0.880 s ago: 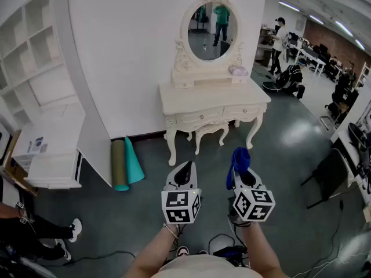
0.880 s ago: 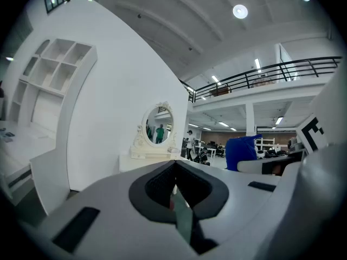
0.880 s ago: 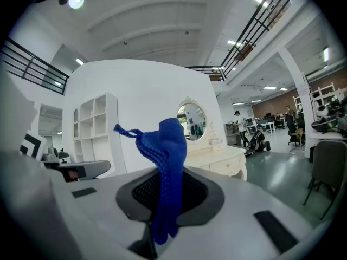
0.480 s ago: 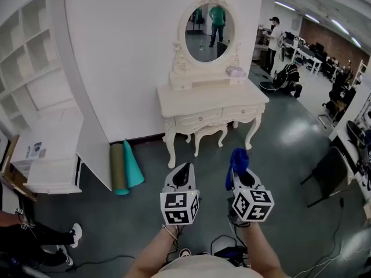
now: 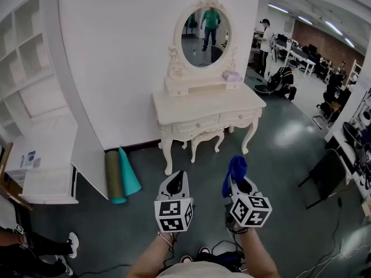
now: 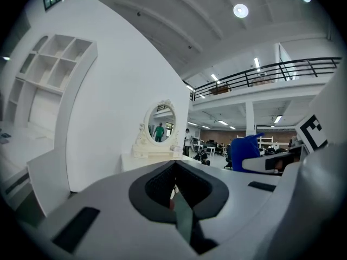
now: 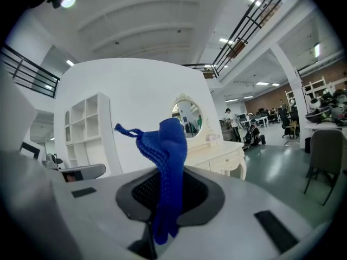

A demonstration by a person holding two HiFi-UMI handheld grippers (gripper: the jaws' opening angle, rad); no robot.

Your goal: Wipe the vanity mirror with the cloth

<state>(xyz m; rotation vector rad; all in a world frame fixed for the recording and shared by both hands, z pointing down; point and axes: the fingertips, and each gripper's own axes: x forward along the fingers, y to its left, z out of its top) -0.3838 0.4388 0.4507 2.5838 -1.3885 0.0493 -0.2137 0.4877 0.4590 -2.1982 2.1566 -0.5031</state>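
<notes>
Right gripper (image 5: 236, 185): jaws clenched on blue cloth (image 5: 234, 170), which stands upright.
Left gripper (image 5: 175, 181): jaws pressed together, empty.
Vanity mirror (image 5: 203, 36): on dressing table (image 5: 203, 106), 12 o'clock, well apart from both grippers.

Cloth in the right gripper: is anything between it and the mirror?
Nothing visible blocks the way. Only floor lies between the cloth, shut in the right gripper, and the vanity. The mirror stands at the back of the tabletop, so the reach would go over that.
</notes>
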